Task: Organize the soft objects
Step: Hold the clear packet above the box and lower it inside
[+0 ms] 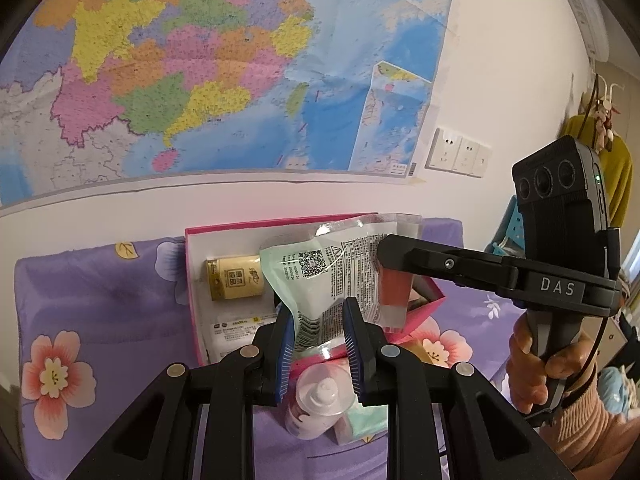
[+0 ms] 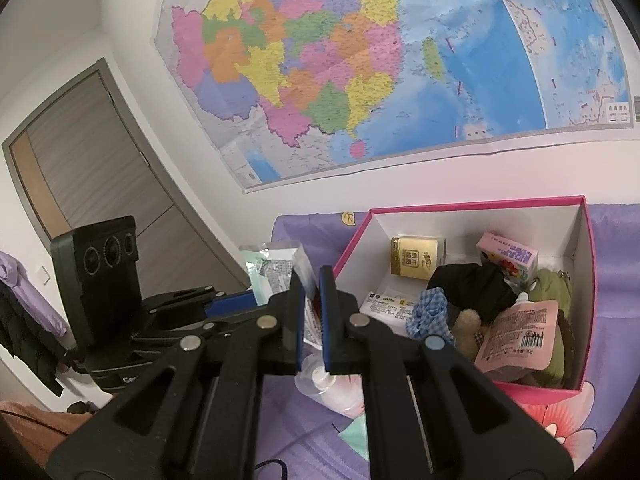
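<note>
Both grippers share one load: a pale green plastic pouch (image 1: pixel 320 272) with a QR code and small print, held in the air at the near-left corner of the pink box (image 2: pixel 585 280). The left gripper (image 1: pixel 318 344) has its blue pads pressed together on the pouch's lower, crumpled end; the right gripper (image 2: pixel 311 308) is pinched shut on a clear sealed edge of the same pouch, where an orange-red patch shows. From the left wrist view the pouch hangs in front of the box opening; from the right wrist view it sits just outside the box's left wall, so I judge it not yet inside. Already in the box: a gold pack (image 2: pixel 416 258) at the back wall, a pink carton (image 2: pixel 508 256) right of it, a black cloth (image 2: pixel 472 290) in the middle, a blue checked cloth (image 2: pixel 430 312) in front of that, a pink pouch (image 2: pixel 516 336) toward the near wall, a green plush (image 2: pixel 554 284) by the right wall, and a flat white label card (image 2: pixel 388 304) on the floor. Outside the box, on the purple floral sheet (image 1: pixel 100 300) just before its near wall, lie a white pump bottle (image 1: pixel 320 404) under a clear cap and a mint-green packet (image 1: pixel 368 420) beside it. My read: well along, one item in transit, two left to sort.
</note>
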